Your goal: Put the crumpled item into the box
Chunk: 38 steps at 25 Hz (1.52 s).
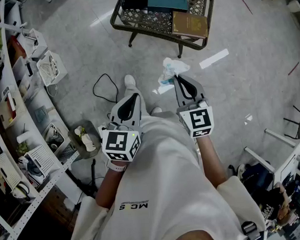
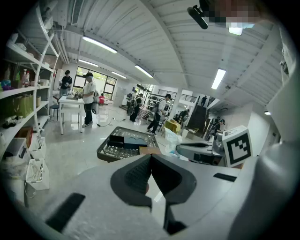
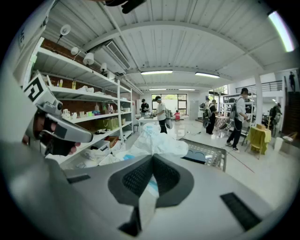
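Note:
The crumpled item point(image 1: 171, 70) is a white wad of thin plastic or paper with some blue on it. It sticks out past the tip of my right gripper point(image 1: 177, 78), whose jaws are shut on it. In the right gripper view the crumpled item point(image 3: 157, 140) bulges above the closed right gripper point(image 3: 151, 160). My left gripper point(image 1: 136, 96) is beside it to the left, shut with nothing in it; in its own view the left gripper point(image 2: 150, 158) shows jaws pressed together. Ahead on the floor stands a dark mesh basket on legs point(image 1: 203, 0), the nearest thing to a box.
The basket holds a dark case point(image 1: 134, 0), a teal book point(image 1: 168, 0) and a brown book point(image 1: 189, 24). White shelving point(image 1: 17, 126) with clutter runs along the left. A black cable point(image 1: 104, 87) lies on the grey floor. People stand far off point(image 3: 161, 112).

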{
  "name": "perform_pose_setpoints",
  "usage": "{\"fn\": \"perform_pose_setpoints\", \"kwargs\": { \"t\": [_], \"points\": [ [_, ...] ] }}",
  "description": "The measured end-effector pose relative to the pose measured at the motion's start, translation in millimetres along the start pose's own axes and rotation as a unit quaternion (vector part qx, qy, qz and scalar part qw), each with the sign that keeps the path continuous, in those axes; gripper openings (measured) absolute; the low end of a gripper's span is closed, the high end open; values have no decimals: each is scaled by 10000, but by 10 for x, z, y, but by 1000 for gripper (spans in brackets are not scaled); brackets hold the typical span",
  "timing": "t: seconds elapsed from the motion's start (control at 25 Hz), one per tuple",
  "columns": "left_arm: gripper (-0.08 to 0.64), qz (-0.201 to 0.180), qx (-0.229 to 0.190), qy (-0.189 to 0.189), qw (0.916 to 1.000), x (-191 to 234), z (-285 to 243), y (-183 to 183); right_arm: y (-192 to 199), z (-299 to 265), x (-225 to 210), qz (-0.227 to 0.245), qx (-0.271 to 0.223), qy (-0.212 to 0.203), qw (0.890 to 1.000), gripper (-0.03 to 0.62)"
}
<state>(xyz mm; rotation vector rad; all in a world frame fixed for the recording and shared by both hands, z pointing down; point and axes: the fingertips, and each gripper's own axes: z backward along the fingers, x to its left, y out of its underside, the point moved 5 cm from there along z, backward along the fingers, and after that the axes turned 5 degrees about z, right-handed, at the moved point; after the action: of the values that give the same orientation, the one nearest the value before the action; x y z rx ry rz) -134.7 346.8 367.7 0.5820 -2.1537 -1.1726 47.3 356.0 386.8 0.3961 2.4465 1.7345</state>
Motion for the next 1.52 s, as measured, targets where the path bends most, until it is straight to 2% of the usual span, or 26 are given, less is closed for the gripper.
{"fn": "perform_pose_setpoints", "kwargs": {
  "t": [0.12,0.24,0.44,0.92,1.08,1.24,1.52],
  "points": [
    [21,32,-41,132,9999,-191,176,16,13,487,77,-235,113,290,9992,17],
    [20,-119,-105,210,9997,-228,195,-4,-91,735,145,-263,41,484,9985,17],
    [20,-321,-359,124,9988,-129,277,-207,-290,771,304,-323,-158,426,9984,17],
    [20,-370,-395,383,9978,172,388,-460,-664,309,590,-390,-457,401,9974,17],
    [20,-214,-298,316,9988,446,460,-420,-703,91,706,-397,-430,449,9973,17],
    [20,-110,-456,230,9986,683,600,-486,-827,-92,825,-235,-440,332,9982,17],
    [20,145,-512,132,9985,1031,587,-519,-884,-410,951,-240,-357,273,9987,18]
  ]
}}
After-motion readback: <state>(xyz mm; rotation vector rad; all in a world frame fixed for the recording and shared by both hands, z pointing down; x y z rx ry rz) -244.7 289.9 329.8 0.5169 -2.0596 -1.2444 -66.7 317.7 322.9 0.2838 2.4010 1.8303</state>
